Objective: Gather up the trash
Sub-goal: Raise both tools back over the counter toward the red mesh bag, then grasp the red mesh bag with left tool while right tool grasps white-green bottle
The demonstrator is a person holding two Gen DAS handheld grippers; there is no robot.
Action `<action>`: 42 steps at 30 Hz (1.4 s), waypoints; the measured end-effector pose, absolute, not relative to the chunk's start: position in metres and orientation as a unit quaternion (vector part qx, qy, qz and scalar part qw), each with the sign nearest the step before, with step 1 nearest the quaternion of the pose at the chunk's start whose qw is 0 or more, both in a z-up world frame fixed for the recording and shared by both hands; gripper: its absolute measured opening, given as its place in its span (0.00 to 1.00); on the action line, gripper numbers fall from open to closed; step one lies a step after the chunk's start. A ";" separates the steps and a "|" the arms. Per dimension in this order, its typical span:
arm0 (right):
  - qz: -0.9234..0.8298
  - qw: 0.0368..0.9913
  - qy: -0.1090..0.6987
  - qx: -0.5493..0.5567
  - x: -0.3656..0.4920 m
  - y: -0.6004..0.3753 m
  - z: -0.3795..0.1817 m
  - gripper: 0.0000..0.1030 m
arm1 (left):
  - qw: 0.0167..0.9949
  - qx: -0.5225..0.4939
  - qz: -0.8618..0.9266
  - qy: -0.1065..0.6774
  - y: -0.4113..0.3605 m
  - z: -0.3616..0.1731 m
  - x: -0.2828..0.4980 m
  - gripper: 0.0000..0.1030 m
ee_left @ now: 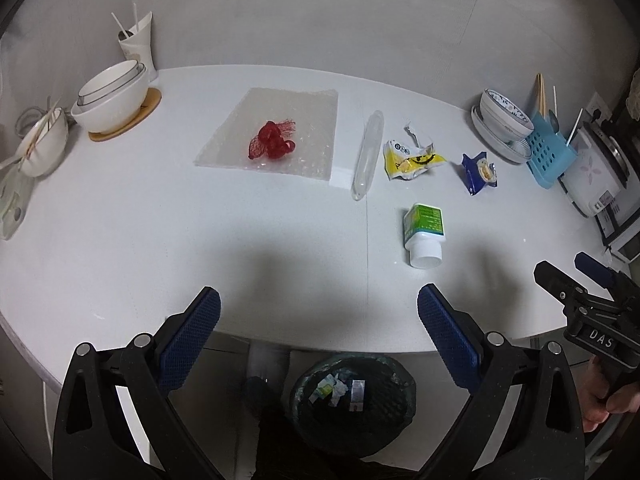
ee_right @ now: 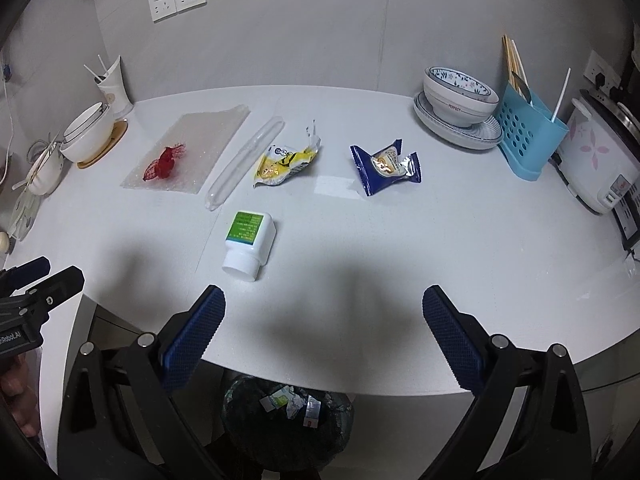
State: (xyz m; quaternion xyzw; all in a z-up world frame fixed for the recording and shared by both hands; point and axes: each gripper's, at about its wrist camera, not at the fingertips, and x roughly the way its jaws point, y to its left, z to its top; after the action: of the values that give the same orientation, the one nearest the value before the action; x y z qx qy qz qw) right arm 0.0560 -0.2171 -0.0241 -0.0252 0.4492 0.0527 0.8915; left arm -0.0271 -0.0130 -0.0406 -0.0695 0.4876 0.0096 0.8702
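Observation:
Trash lies on the white table: a red mesh net on a bubble-wrap sheet, a clear plastic tube, a yellow wrapper, a blue snack wrapper and a white bottle with a green label. They also show in the right wrist view: net, tube, yellow wrapper, blue wrapper, bottle. A dark bin with scraps stands under the table's near edge. My left gripper and right gripper are open, empty, above the near edge.
Stacked white bowls on a wooden coaster and a cup with straws stand at back left. A patterned bowl on plates, a blue utensil holder and a rice cooker stand at right.

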 end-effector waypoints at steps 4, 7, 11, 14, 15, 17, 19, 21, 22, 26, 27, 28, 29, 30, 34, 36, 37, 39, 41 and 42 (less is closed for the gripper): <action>0.050 0.892 0.449 -0.023 0.075 -0.211 -0.021 0.92 | 0.868 -0.072 0.005 0.492 -0.005 -0.040 -0.006 0.94; 0.046 0.890 0.452 -0.022 0.088 -0.206 -0.021 0.92 | 0.868 -0.070 -0.001 0.493 -0.002 -0.039 0.011 0.94; 0.040 0.888 0.457 -0.019 0.105 -0.201 -0.021 0.92 | 0.866 -0.070 -0.008 0.495 0.005 -0.040 0.034 0.94; 0.035 0.886 0.462 -0.016 0.117 -0.198 -0.022 0.92 | 0.864 -0.068 -0.010 0.499 0.011 -0.043 0.053 0.94; 0.034 0.885 0.464 -0.016 0.120 -0.197 -0.023 0.92 | 0.863 -0.068 -0.010 0.501 0.015 -0.045 0.060 0.94; 0.030 0.883 0.467 -0.018 0.128 -0.194 -0.026 0.92 | 0.862 -0.069 -0.011 0.502 0.020 -0.047 0.071 0.94; 0.026 0.880 0.474 -0.017 0.136 -0.192 -0.030 0.92 | 0.860 -0.071 -0.010 0.505 0.027 -0.052 0.083 0.94; 0.022 0.876 0.482 -0.014 0.143 -0.190 -0.035 0.92 | 0.858 -0.073 -0.009 0.508 0.034 -0.057 0.095 0.94; 0.020 0.874 0.485 -0.015 0.146 -0.188 -0.037 0.92 | 0.857 -0.074 -0.007 0.510 0.038 -0.060 0.103 0.94; 0.013 0.869 0.494 -0.018 0.157 -0.180 -0.044 0.92 | 0.856 -0.074 0.001 0.512 0.051 -0.068 0.125 0.93; 0.013 0.868 0.497 -0.017 0.160 -0.178 -0.045 0.92 | 0.856 -0.075 0.002 0.512 0.054 -0.069 0.130 0.93; 0.012 0.866 0.499 -0.015 0.162 -0.176 -0.046 0.92 | 0.855 -0.076 0.003 0.513 0.058 -0.071 0.135 0.93; 0.010 0.864 0.503 -0.015 0.165 -0.174 -0.048 0.92 | 0.855 -0.079 0.004 0.513 0.062 -0.072 0.140 0.93; 0.007 0.862 0.507 -0.014 0.168 -0.173 -0.050 0.92 | 0.855 -0.081 0.004 0.512 0.065 -0.073 0.145 0.93; 0.003 0.855 0.519 -0.004 0.178 -0.170 -0.058 0.92 | 0.852 -0.077 0.006 0.517 0.075 -0.082 0.163 0.93; 0.003 0.852 0.524 0.003 0.183 -0.169 -0.061 0.92 | 0.851 -0.068 0.007 0.521 0.076 -0.088 0.172 0.93; 0.003 0.850 0.526 0.004 0.185 -0.168 -0.062 0.92 | 0.850 -0.064 0.008 0.523 0.076 -0.091 0.177 0.92; 0.002 0.846 0.533 0.002 0.188 -0.165 -0.066 0.92 | 0.846 -0.061 0.008 0.529 0.076 -0.098 0.187 0.91; 0.004 0.841 0.540 0.004 0.190 -0.164 -0.070 0.92 | 0.843 -0.054 0.006 0.535 0.074 -0.106 0.195 0.88; 0.004 0.839 0.545 0.005 0.190 -0.162 -0.073 0.91 | 0.842 -0.048 0.006 0.538 0.073 -0.109 0.199 0.85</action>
State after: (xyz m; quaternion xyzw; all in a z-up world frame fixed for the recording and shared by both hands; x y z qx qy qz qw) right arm 0.1902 -0.1624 -0.0731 0.0050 0.5446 0.0035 0.8387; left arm 0.1986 0.0725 -0.1095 -0.0483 0.5380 0.0057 0.8415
